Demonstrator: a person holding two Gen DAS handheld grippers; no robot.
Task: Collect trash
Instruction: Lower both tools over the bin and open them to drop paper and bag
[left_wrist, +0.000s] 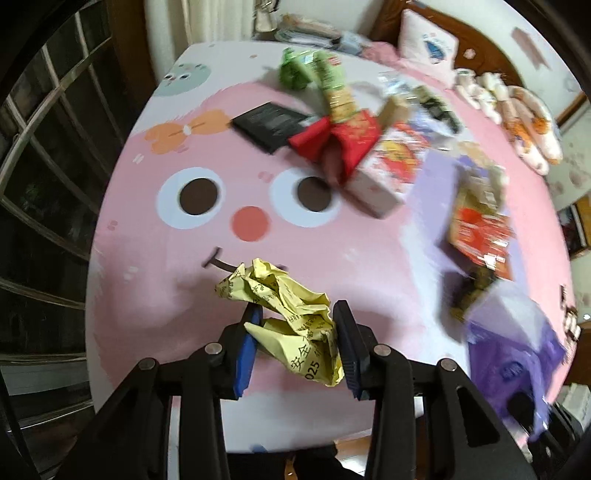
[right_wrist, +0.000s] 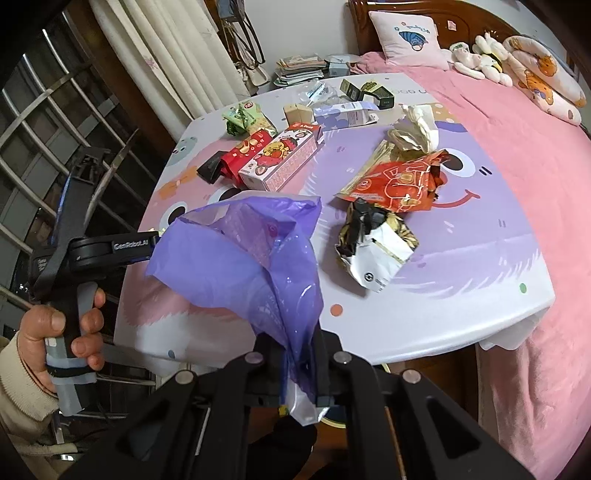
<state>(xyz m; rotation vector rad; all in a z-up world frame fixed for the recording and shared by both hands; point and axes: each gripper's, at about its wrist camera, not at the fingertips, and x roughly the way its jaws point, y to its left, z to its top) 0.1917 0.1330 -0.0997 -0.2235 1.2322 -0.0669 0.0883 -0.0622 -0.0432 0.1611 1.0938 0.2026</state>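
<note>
My left gripper (left_wrist: 297, 310) is shut on a crumpled yellow paper (left_wrist: 291, 295) with printed characters, held a little above the pink part of the table (left_wrist: 166, 288). My right gripper (right_wrist: 295, 338) is shut on the edge of a thin purple plastic bag (right_wrist: 251, 251), whose mouth gapes open toward the table. In the left wrist view the same purple bag (left_wrist: 517, 350) hangs blurred at the lower right. In the right wrist view, a person's hand (right_wrist: 55, 332) holds the left gripper's handle (right_wrist: 92, 251) left of the bag.
Trash lies on the cartoon-print table (right_wrist: 461, 295): an orange-red wrapper (right_wrist: 402, 184), a white and gold wrapper (right_wrist: 376, 251), a pink snack box (right_wrist: 280, 158), a red packet (right_wrist: 243, 151), a green wrapper (right_wrist: 240, 118), a black card (right_wrist: 210, 170). A pink bed (right_wrist: 535, 184) borders the right; a window grille (right_wrist: 37, 129) the left.
</note>
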